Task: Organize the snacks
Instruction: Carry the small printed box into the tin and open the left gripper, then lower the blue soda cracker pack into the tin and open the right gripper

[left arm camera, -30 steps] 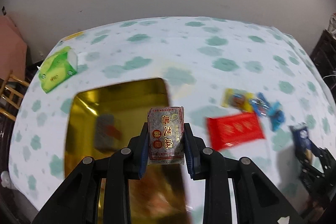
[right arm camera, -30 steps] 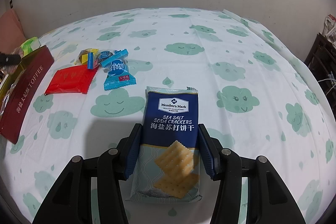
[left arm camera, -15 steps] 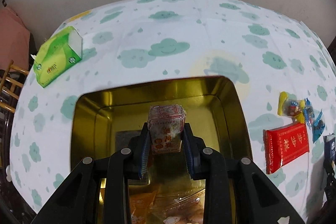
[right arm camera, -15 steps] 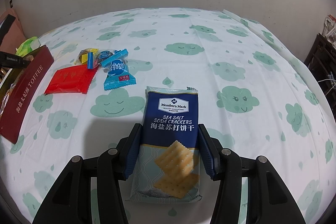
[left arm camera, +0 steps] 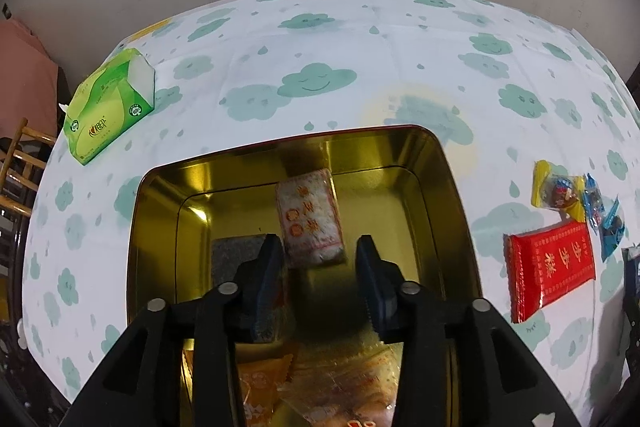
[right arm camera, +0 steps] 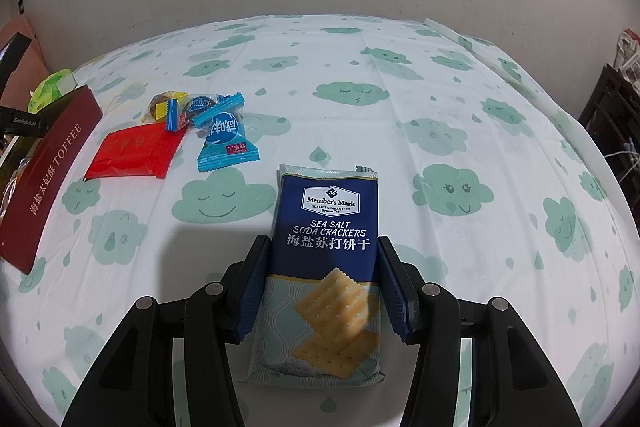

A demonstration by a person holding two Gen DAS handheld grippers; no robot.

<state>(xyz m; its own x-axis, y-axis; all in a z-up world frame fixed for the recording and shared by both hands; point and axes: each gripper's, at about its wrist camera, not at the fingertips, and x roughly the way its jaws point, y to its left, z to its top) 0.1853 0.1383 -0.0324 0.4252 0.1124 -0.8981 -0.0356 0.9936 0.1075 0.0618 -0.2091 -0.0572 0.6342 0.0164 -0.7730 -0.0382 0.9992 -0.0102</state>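
In the left wrist view my left gripper [left arm camera: 319, 241] hangs over an open gold tin [left arm camera: 160, 187]. Its jaws are opening. A small white sesame snack packet [left arm camera: 310, 223] with red print is blurred between and just beyond the fingertips, free of both pads, inside the tin. In the right wrist view my right gripper [right arm camera: 322, 243] is shut on a blue soda crackers packet [right arm camera: 326, 227], with both pads against its long sides, over the cloud-print tablecloth.
The tin also holds a grey packet [left arm camera: 236, 255] and orange wrappers [left arm camera: 320, 379]. Right of it lie a red packet [left arm camera: 550, 265] and small candies [left arm camera: 560, 191]. A green tissue pack [left arm camera: 110, 107] sits far left. From the right I see the tin's maroon side [right arm camera: 52, 179] and a blue packet [right arm camera: 226, 139].
My left gripper moved over the tin and sank toward it, then its jaws parted and the sesame packet came off the pads. The right gripper and its packet stayed still.
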